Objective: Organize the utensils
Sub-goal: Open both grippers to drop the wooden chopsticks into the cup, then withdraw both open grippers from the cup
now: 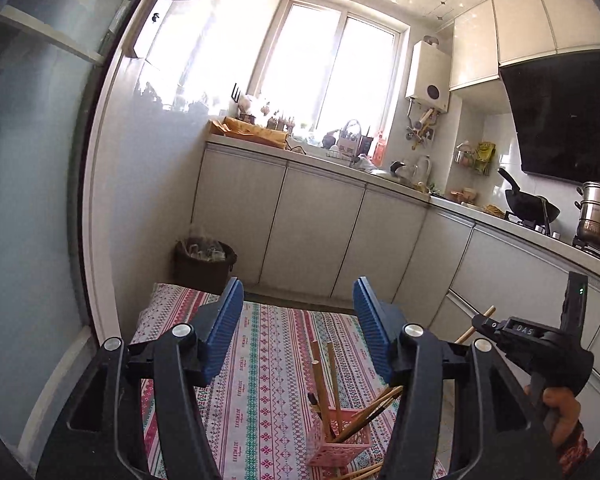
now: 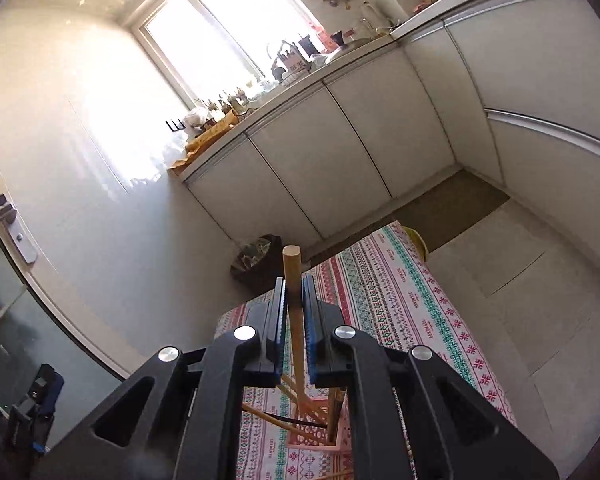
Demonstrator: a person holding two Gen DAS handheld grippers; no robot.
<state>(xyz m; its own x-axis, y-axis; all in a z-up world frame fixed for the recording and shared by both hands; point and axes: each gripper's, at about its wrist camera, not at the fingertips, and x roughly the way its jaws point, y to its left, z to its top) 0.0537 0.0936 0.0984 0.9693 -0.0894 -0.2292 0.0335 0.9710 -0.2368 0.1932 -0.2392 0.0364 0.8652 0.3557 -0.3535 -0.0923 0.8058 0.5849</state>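
Note:
A pink slotted holder (image 1: 334, 436) stands on the patterned tablecloth (image 1: 268, 344) with several wooden utensils (image 1: 320, 384) sticking out of it. My left gripper (image 1: 298, 300) is open and empty, held above the table just behind the holder. My right gripper (image 2: 294, 292) is shut on a wooden stick (image 2: 293, 276), whose lower end reaches down towards the pink holder (image 2: 316, 428). The right gripper also shows at the right of the left wrist view (image 1: 500, 326), with the stick's end (image 1: 474, 330) poking out.
A dark waste bin (image 1: 204, 262) stands past the table's far edge. White cabinets (image 1: 312, 216) and a cluttered counter run along the back and right, with a wok (image 1: 530, 204) and steel pot (image 1: 598, 216) on the stove. More sticks lie on the cloth beside the holder (image 1: 364, 472).

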